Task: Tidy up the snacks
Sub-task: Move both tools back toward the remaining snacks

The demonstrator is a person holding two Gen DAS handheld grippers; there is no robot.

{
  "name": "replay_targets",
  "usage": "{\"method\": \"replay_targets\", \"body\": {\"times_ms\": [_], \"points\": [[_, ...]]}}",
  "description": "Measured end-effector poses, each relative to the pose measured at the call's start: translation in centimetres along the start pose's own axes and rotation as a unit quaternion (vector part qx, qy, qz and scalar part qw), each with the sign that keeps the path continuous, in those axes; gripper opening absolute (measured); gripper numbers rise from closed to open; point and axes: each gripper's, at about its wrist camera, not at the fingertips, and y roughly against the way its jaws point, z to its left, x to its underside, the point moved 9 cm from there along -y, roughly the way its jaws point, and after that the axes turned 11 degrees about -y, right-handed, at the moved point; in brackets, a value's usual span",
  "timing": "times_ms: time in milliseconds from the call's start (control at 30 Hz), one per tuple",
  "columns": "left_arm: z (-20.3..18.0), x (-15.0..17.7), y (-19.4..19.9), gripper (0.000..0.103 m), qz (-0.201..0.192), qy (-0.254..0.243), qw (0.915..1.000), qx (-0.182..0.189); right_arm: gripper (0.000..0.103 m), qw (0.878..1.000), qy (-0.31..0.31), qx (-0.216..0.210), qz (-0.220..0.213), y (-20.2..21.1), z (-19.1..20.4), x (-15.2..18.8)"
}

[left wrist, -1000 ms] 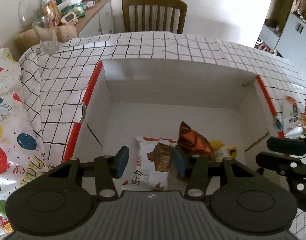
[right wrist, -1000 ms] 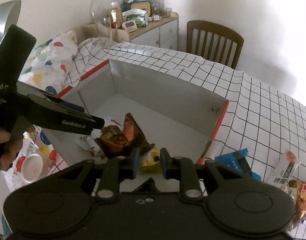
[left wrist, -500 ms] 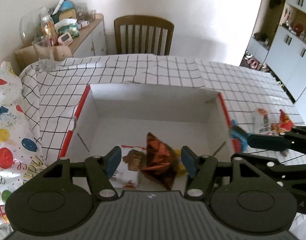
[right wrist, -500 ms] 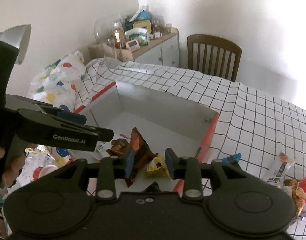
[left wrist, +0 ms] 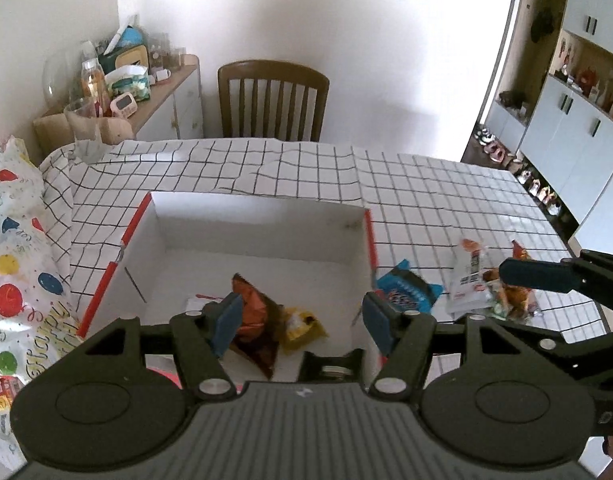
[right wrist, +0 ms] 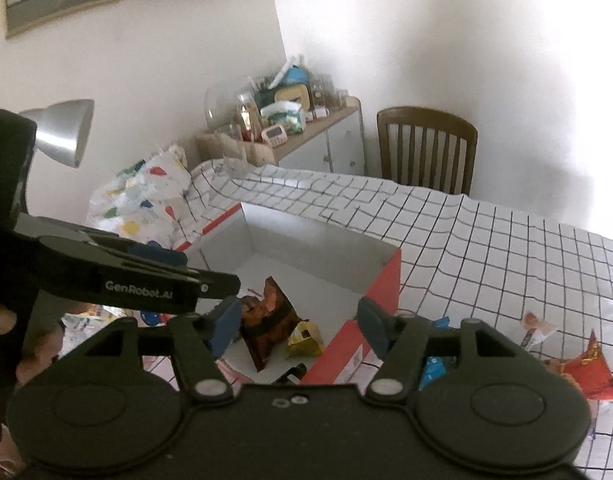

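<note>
A white box with red edges point(left wrist: 258, 236) stands on the checked tablecloth. Inside it lie a brown-orange snack packet point(left wrist: 254, 312), a yellow packet point(left wrist: 302, 326) and a partly hidden white packet point(left wrist: 198, 302). My left gripper point(left wrist: 300, 320) hovers open above the box's near side, holding nothing. My right gripper point(right wrist: 298, 326) hangs over the box's near right corner. Its jaws are opening and nothing is between the pads. Under it are the brown packet point(right wrist: 266, 320) and the yellow packet point(right wrist: 304, 340). To the right of the box lie a blue packet point(left wrist: 406, 290), a white packet point(left wrist: 466, 280) and a red packet point(right wrist: 590, 368).
A wooden chair point(left wrist: 272, 100) stands behind the table. A cluttered sideboard point(left wrist: 146, 92) is at the back left. A balloon-print bag point(left wrist: 14, 240) lies left of the box, and a glass point(left wrist: 80, 120) stands at the table's far left corner. A lamp point(right wrist: 62, 132) is at the left.
Both grippers have risen and drawn back from the box. The right jaws went from nearly shut to wide apart; the left jaws widened a little. The packets stay in the box.
</note>
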Motion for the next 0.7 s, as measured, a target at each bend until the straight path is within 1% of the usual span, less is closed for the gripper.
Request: {"method": "replay_targets", "body": {"times_ms": [167, 200, 233, 267, 300, 400, 600, 667, 700], "points": [[-2.4, -0.1, 1.3, 0.066, -0.009, 0.013, 0.9999, 0.005, 0.081, 1.000, -0.003, -0.011, -0.014, 2.5, -1.2, -0.2], [-2.9, -0.1, 1.6, 0.067, -0.012, 0.016, 0.9998, 0.005, 0.082, 1.000, -0.004, -0.013, -0.016, 2.8, -1.5, -0.3], [-3.4, -0.1, 1.9, 0.077, -0.016, 0.019, 0.9997, 0.006, 0.083, 1.000, -0.005, -0.015, -0.018, 3.2, -1.8, -0.3], [-3.8, -0.2, 2.1, 0.082, -0.020, 0.024, 0.9995, 0.006, 0.084, 1.000, -0.004, -0.015, -0.021, 3.7, -2.2, -0.2], [-4.2, -0.2, 2.4, 0.084, -0.025, 0.029, 0.9993, 0.004, 0.086, 1.000, -0.002, -0.016, -0.023, 4.1, -2.5, -0.3], [-5.7, -0.4, 3.1, 0.085, -0.032, 0.037, 0.9987, 0.010, 0.092, 0.999, 0.000, -0.023, -0.031, 5.6, -3.4, -0.2], [-9.1, -0.4, 4.0, 0.086, -0.048, 0.045, 0.9978, 0.012, 0.101, 0.998, -0.001, -0.033, -0.048, 8.9, -5.5, 0.0], [-10.3, -0.4, 4.3, 0.086, -0.056, 0.049, 0.9971, 0.012, 0.102, 0.998, 0.000, -0.033, -0.054, 9.8, -6.2, 0.0], [-10.8, -0.5, 4.4, 0.090, -0.060, 0.051, 0.9968, 0.012, 0.102, 0.998, 0.001, -0.033, -0.056, 10.3, -6.7, 0.0]]}}
